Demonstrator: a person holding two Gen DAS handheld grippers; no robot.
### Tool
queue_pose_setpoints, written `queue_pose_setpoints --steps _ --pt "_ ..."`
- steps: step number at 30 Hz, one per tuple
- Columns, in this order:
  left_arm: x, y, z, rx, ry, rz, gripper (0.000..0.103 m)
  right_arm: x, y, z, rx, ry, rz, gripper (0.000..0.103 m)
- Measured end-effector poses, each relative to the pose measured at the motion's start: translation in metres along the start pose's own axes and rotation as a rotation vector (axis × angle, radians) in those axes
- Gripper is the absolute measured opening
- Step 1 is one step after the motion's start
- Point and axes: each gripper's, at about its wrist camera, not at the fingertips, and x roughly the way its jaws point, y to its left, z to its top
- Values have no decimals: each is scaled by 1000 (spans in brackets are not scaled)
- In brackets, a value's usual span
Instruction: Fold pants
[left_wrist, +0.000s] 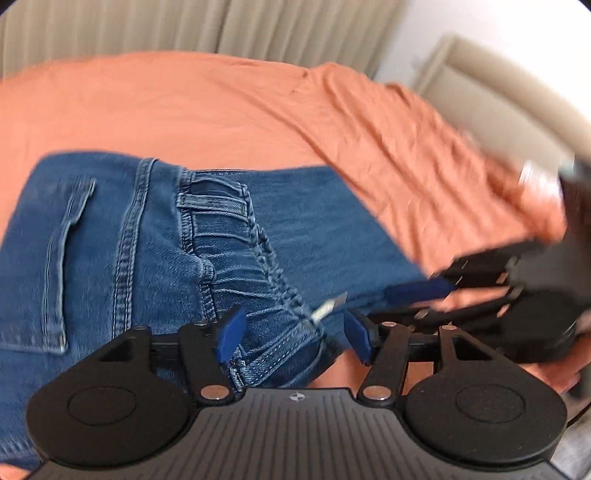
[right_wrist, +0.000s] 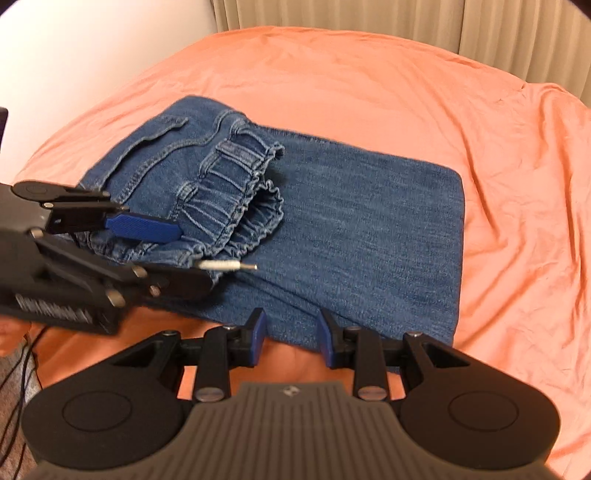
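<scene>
The jeans (right_wrist: 295, 206) are lying folded on the orange sheet (right_wrist: 406, 92), waistband under the left gripper (left_wrist: 293, 334), whose jaws are standing apart, empty. The right gripper (right_wrist: 291, 334) is hovering half-open over the near edge, holding nothing. 1 last smoothing looks due.

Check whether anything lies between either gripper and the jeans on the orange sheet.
Nothing visible does. The left gripper stands open right over the elastic waistband of the jeans, and the right gripper hovers at their near edge, gripping nothing. Only the bare orange sheet surrounds them.
</scene>
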Motion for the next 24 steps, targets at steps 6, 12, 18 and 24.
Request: queue_pose_setpoints --steps 6,12,18,24 --pt "-35 27 16 -155 -80 -130 74 -11 8 12 12 -75 -16 39" --pt "-58 68 26 -281 -165 44 73 -20 16 34 97 -131 29 45" --pt "-60 103 12 -337 -166 201 68 -1 18 56 299 -117 101 45" --pt "-59 117 0 -391 -196 149 65 32 25 68 428 -93 103 45"
